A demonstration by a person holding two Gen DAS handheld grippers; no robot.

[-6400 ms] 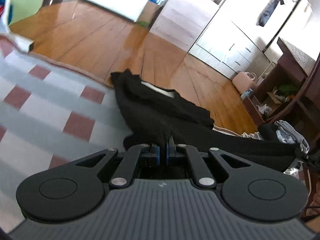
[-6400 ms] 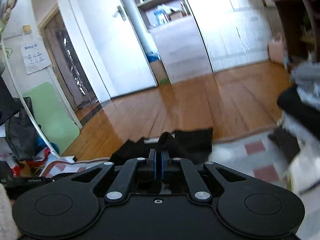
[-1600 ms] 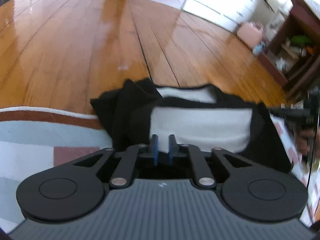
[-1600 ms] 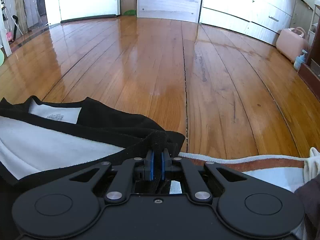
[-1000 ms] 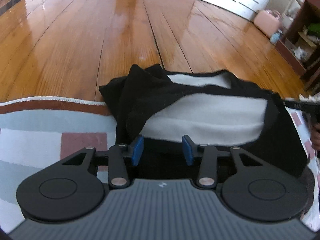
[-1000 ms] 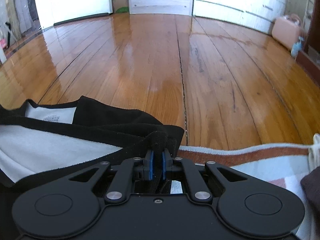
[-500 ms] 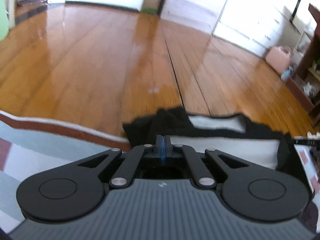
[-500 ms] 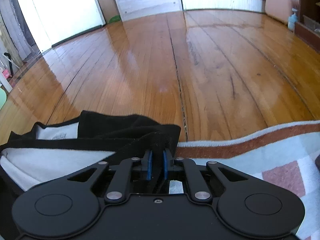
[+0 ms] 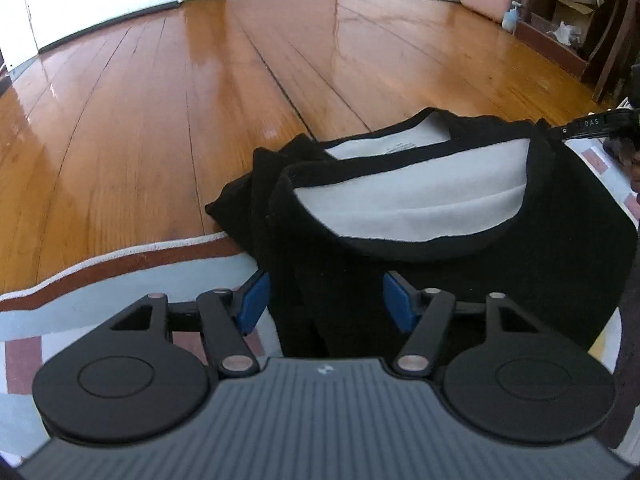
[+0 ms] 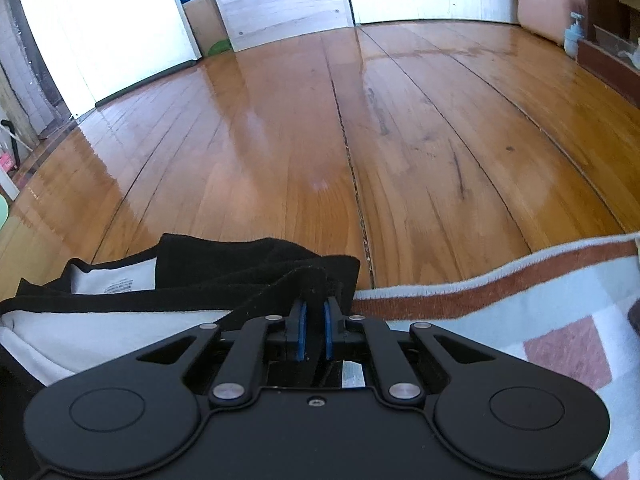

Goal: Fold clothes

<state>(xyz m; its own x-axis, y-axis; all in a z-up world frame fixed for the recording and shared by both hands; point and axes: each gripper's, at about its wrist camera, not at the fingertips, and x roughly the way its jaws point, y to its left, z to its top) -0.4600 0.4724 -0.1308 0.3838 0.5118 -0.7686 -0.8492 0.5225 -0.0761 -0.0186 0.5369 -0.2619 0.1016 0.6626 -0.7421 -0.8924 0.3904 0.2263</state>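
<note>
A black garment (image 9: 460, 280) with a white lining (image 9: 408, 208) lies at the far edge of the checked rug (image 9: 120, 280), partly over the wooden floor. My left gripper (image 9: 326, 300) is open, its blue pads (image 9: 252, 300) standing either side of the garment's near left part without touching it. In the right wrist view the same black garment (image 10: 224, 276) lies to the left, and my right gripper (image 10: 314, 328) is shut on a fold of its right corner. The right gripper's tip also shows in the left wrist view at the garment's far right corner.
Glossy wooden floor (image 10: 360, 152) stretches ahead to white cabinets and a door. A pink case (image 10: 544, 4) and a dark wooden shelf unit (image 9: 568, 20) stand at the far right. The rug's brown border (image 10: 500, 284) runs along the floor edge.
My left gripper, shut half a second ago, has opened wide over the garment's near left part. The right gripper keeps its hold on the right corner and has barely moved.
</note>
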